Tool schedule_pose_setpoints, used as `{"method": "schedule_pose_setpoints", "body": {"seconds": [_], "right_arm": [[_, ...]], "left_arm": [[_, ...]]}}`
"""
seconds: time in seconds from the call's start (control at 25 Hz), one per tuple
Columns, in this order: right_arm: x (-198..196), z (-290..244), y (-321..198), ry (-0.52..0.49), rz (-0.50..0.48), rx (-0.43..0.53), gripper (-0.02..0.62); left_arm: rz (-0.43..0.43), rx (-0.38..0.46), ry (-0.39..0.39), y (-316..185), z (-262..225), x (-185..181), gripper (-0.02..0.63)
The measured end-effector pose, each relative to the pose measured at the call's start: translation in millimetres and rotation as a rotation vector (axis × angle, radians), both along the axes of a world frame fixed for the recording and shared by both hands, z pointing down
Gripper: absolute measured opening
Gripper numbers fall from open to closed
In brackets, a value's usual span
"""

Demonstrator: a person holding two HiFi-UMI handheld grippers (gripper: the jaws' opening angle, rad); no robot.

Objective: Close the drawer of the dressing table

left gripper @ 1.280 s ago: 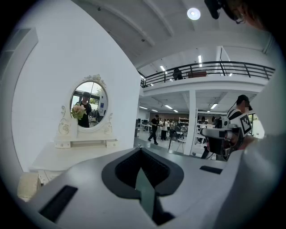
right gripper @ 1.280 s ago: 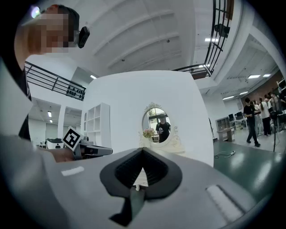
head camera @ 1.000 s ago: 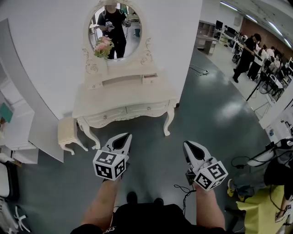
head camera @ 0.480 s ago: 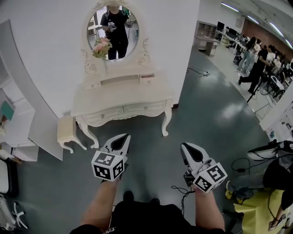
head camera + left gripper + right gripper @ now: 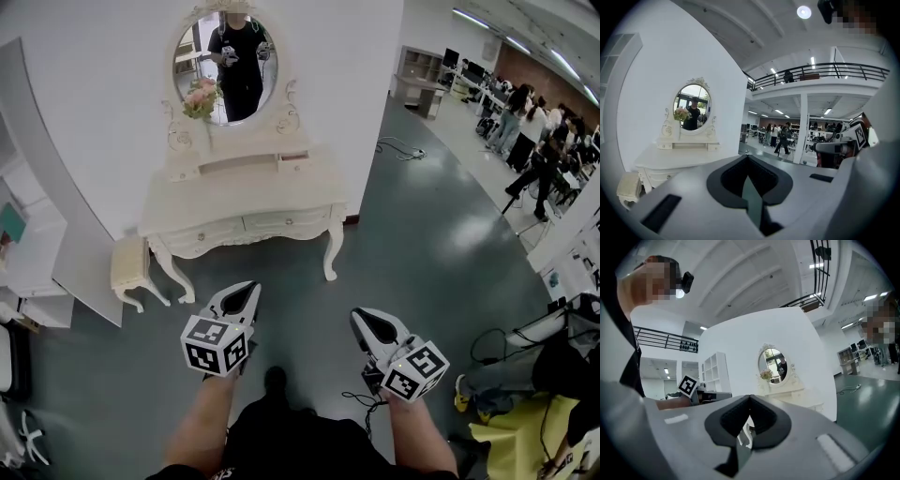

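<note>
Grey floor [image 5: 422, 234] separates me from the vanity desk [image 5: 234, 192], its small upper drawer [image 5: 293, 161] ajar, so this looks like the approach step, left gripper [image 5: 242, 296] and right gripper [image 5: 368, 324] closed and empty, and next I must reach that drawer front.

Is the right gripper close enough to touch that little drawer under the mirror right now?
Probably not yet. The right gripper is well short of the dressing table, with open floor between. Nothing blocks the small drawer; stepping closer should do it.
</note>
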State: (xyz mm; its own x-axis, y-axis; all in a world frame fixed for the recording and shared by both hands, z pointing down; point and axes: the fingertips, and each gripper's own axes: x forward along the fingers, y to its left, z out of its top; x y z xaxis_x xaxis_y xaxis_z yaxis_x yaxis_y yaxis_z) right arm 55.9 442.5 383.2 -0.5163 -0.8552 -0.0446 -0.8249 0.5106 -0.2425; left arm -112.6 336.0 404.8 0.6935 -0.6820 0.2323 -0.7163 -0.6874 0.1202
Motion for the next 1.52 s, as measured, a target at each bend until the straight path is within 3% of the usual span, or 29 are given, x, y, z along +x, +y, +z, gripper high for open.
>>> {"method": "schedule_pose_setpoints", "body": {"seconds": [0.36, 0.96, 1.36, 1.52], "right_arm": [[7.5, 10.1, -43.2, 0.003, 0.002, -0.041, 0.011], [25.0, -7.2, -203.9, 0.016, 0.036, -0.054, 0.011], [0.8, -2.2, -302.0, 0.002, 0.033, -0.098, 0.011], [-12.3, -12.0, -328.7, 0.024, 0.023, -0.074, 0.011]], "left_arm": [[0.029, -0.003, 0.046, -45.7, -3.0, 15.8, 0.008], [0.087, 0.003, 0.05, -200.6, -15.4, 40.0, 0.008], [0.096, -0.03, 0.053, -289.0, -2.1, 18.6, 0.008], [0.098, 0.002, 0.042, -317.6, -10.6, 5.5, 0.008]]}}
